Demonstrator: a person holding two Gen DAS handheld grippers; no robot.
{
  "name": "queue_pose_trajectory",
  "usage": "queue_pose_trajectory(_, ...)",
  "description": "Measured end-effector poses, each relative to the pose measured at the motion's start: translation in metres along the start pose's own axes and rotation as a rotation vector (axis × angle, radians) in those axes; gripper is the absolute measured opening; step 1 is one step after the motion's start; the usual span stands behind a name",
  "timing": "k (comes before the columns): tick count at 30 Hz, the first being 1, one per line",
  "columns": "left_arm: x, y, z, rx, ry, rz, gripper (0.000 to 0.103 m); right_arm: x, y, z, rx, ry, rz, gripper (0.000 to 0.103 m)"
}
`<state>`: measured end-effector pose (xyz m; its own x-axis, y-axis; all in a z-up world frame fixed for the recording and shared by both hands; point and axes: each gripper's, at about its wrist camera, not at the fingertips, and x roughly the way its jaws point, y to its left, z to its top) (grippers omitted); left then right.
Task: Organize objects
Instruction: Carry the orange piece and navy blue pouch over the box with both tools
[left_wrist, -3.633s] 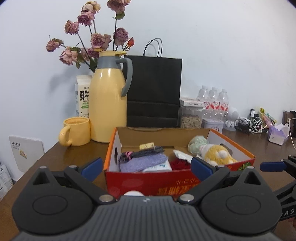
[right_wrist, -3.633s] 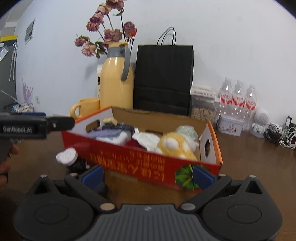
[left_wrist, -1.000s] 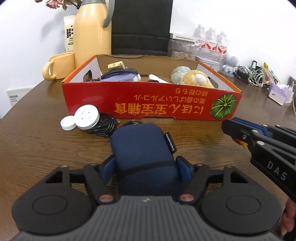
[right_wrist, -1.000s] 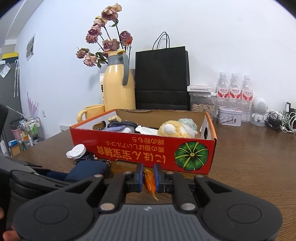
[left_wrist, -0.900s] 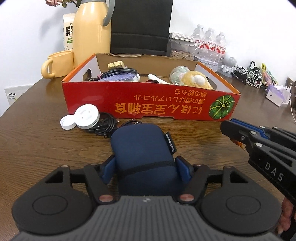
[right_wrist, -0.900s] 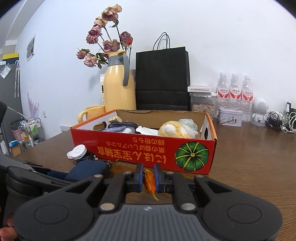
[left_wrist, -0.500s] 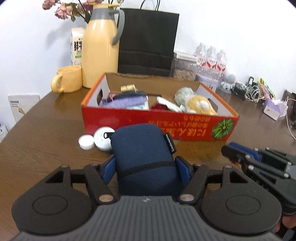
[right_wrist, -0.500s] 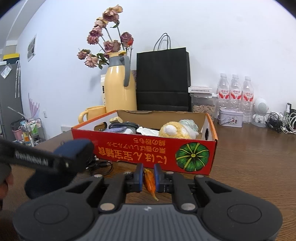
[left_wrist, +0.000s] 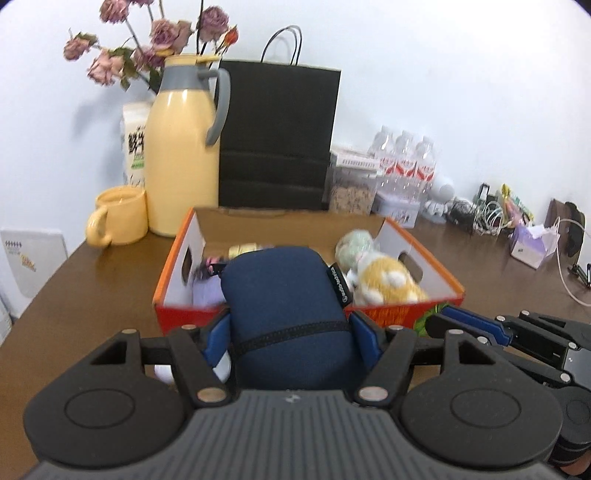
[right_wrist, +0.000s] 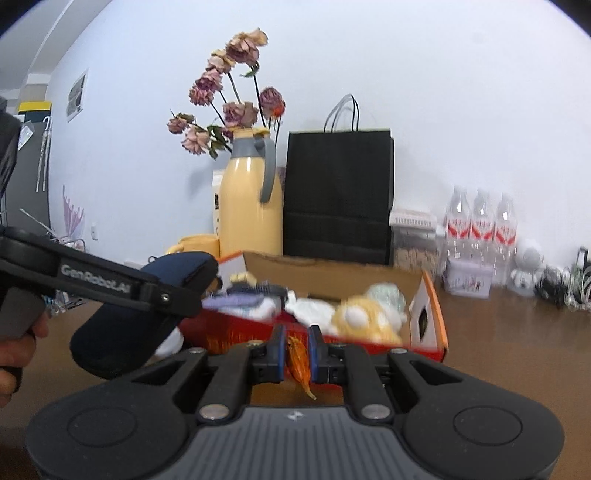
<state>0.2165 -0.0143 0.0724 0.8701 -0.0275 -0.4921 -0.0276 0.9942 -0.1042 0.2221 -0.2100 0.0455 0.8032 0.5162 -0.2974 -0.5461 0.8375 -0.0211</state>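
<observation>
Left claw pinches the blue pouch, right claw an orange leaf; next, both probably drop into the box.

You have three water bottles, one yellow jug, one mug, one black bag, one red box and two grippers.

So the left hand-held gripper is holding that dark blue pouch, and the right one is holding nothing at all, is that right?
Not quite. The left hand-held gripper does hold the dark blue pouch, but the right hand-held gripper is not empty: the right wrist view shows a small orange, leaf-like piece pinched between its fingers.
</observation>
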Motion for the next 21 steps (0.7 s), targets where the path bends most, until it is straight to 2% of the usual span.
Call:
queue_pose_trajectory(9,0.041,0.007,0.044,-0.04,-0.035,-0.016,0.069,0.039,-0.007,0.038,-0.008,-0.037,-0.038,0.011)
queue_pose_trajectory(15,0.078,0.008,0.068,-0.07,-0.046,-0.027,0.069,0.092,-0.017,0.057,-0.035,-0.004,-0.059,0.011)
queue_pose_trajectory(21,0.119,0.007,0.075,-0.104,-0.007,-0.039,0.069,0.13,-0.033,0.058,-0.055,0.031,-0.058,0.011)
